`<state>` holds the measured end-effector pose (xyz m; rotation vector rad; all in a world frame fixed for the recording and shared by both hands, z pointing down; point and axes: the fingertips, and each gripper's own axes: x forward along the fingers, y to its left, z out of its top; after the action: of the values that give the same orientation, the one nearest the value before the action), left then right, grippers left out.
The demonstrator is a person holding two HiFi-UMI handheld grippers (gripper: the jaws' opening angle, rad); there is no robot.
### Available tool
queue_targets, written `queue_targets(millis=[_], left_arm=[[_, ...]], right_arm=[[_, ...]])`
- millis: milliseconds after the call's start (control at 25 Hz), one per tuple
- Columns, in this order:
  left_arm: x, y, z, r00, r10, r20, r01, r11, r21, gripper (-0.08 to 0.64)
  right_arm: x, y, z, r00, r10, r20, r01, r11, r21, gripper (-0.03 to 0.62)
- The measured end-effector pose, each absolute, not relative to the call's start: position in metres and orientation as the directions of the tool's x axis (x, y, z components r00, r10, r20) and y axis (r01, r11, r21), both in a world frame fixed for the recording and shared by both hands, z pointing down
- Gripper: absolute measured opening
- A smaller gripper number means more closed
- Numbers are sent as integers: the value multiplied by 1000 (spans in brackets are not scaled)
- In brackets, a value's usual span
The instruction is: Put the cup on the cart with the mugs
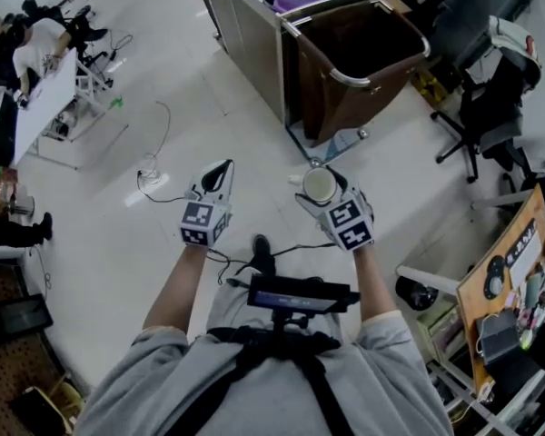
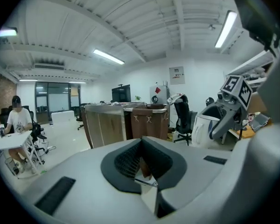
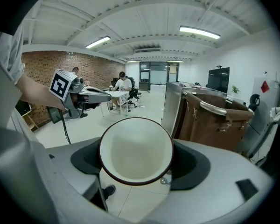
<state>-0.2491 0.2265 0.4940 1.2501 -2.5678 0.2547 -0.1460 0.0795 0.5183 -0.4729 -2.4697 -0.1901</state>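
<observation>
White cup (image 3: 135, 150), dark-rimmed: clamped in right tool (image 1: 322, 189), carry step; left tool (image 1: 220, 176) closed, empty. Next: reach cart (image 1: 250, 39), find mugs.

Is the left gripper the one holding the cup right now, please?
No, the cup sits clamped in the right gripper, while the left gripper has its jaws together with nothing between them.

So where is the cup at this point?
The cup is clamped in the right gripper, over the floor at the head view's centre-right, just short of the cart with the brown bag.
</observation>
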Motion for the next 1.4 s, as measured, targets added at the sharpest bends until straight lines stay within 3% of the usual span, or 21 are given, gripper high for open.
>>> queue_targets(millis=[600,1400], left_arm=[[-398,285,481,-663,-696,276,-730,683,-27,2],[-577,275,467,-824,-499,268,-531,846,-59,2]], right_arm=[[-329,147,503,-713,380,590,499,865,46,410],[-540,140,506,-596,564,571,700,714,25,410]])
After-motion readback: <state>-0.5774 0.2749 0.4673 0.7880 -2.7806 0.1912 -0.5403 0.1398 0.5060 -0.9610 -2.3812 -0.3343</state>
